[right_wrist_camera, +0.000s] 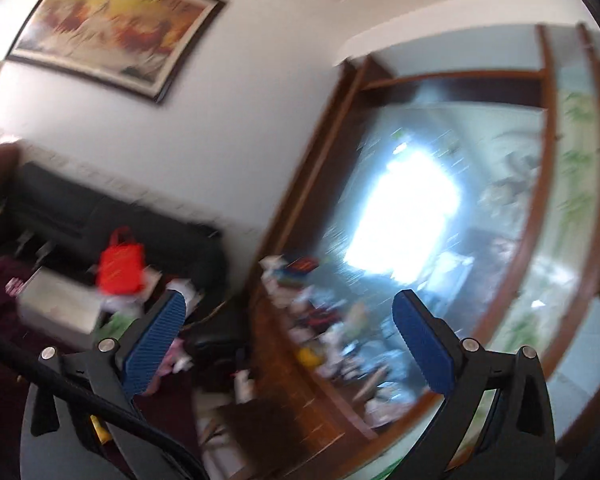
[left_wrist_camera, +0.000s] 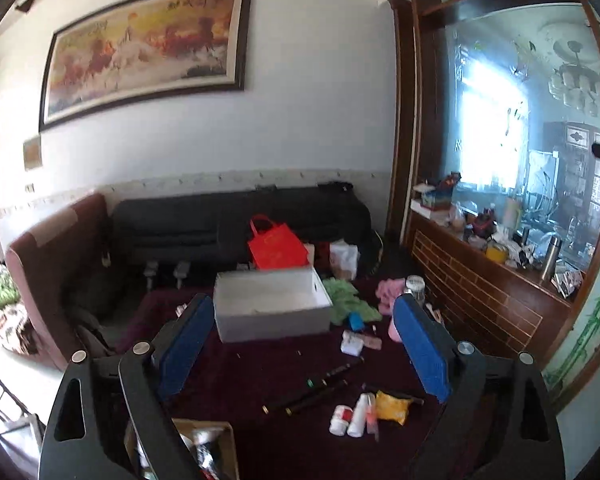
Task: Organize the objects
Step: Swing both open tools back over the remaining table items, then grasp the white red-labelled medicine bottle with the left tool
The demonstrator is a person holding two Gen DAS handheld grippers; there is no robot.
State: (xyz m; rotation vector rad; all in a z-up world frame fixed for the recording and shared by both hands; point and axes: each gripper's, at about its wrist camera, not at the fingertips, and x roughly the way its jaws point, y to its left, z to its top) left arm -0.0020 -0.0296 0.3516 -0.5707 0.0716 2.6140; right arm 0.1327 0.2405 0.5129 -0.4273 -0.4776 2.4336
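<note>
My left gripper point(left_wrist_camera: 304, 308) is open and empty, held above a dark maroon table point(left_wrist_camera: 284, 432). A white open box point(left_wrist_camera: 272, 304) stands just beyond its fingertips. Loose items lie on the table: black pens point(left_wrist_camera: 316, 392), white bottles point(left_wrist_camera: 350, 416), a yellow packet point(left_wrist_camera: 392, 404), a green cloth point(left_wrist_camera: 348, 300), a pink cloth point(left_wrist_camera: 390, 290), a blue item point(left_wrist_camera: 356, 320). My right gripper point(right_wrist_camera: 290, 304) is open and empty, raised and tilted; its view is blurred. The white box also shows in the right wrist view point(right_wrist_camera: 60, 304).
A red bag point(left_wrist_camera: 274, 246) stands behind the box before a dark sofa point(left_wrist_camera: 240, 216). A cluttered wooden counter point(left_wrist_camera: 488, 280) with a glass partition runs along the right. A cardboard box point(left_wrist_camera: 204, 448) with items sits at the near table edge. A glass jar point(left_wrist_camera: 415, 286) stands by the counter.
</note>
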